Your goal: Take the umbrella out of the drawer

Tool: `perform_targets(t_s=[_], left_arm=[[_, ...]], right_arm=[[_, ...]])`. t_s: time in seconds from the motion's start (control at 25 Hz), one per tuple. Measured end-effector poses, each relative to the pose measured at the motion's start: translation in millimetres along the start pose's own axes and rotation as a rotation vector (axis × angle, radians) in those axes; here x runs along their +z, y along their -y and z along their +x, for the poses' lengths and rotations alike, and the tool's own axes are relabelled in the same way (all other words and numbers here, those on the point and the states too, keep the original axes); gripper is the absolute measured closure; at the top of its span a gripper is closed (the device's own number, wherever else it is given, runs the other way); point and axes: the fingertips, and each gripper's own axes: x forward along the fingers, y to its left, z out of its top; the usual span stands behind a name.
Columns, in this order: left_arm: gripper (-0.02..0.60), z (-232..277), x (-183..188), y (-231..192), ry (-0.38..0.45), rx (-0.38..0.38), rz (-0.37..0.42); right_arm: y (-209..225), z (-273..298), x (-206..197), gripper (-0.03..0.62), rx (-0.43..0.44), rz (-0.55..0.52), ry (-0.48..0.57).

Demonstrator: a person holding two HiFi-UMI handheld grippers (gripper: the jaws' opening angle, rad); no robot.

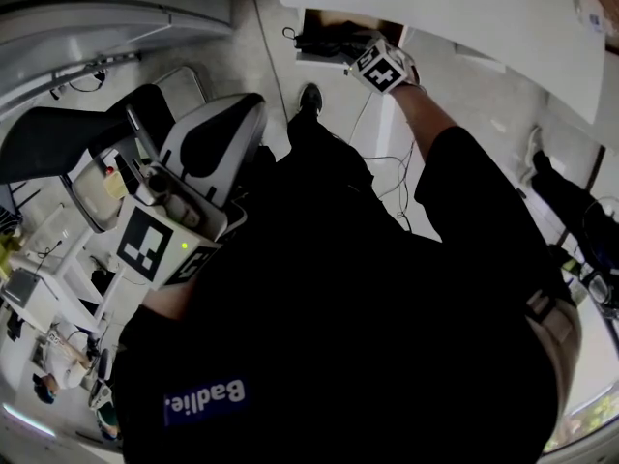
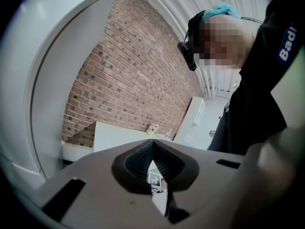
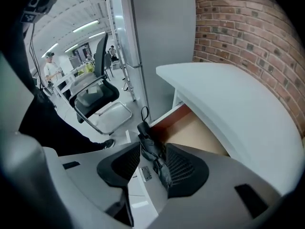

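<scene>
Black folded umbrella (image 3: pixel 148 144) sits between my right gripper's (image 3: pixel 153 163) spread jaws, not clamped
It lies at the front of the open wooden drawer (image 3: pixel 198 130) under the white desk (image 3: pixel 228 94), strap loop towards the floor. My left gripper (image 2: pixel 153 146) is closed and empty, beside the chair (image 1: pixel 208 143)

Open-plan office or lab workspace. Exposed brick wall (image 2: pixel 128 80) behind white desk (image 3: pixel 228 94) with open wooden drawer (image 3: pixel 195 128). Black swivel office chair (image 3: pixel 95 97) on pale floor (image 1: pixel 261 56); loose cables (image 1: pixel 387 167) trail across it. Ceiling strip lights (image 3: pixel 86 26); person (image 3: pixel 50 69) at far benches.
</scene>
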Motion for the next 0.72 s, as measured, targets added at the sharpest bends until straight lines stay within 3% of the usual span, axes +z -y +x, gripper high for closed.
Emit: perform_targets(t_s=[0.16, 0.44, 0.72], left_arm=[[0.580, 0.5, -6.4, -5.2, -0.020, 0.009, -0.008], [0.580, 5.0, -12.2, -20.3, -0.045, 0.025, -0.026], [0.580, 4.8, -19.0, -46.8, -0.068, 0.059, -0.055]], right_arm=[[6.3, 16.0, -11.5, 0.389, 0.017, -0.060, -0.062], [7.2, 44.8, -10.1, 0.378, 0.056, -0.264, -0.132], [6.7, 83.0, -26.8, 0.370, 0.102, -0.320, -0.216]])
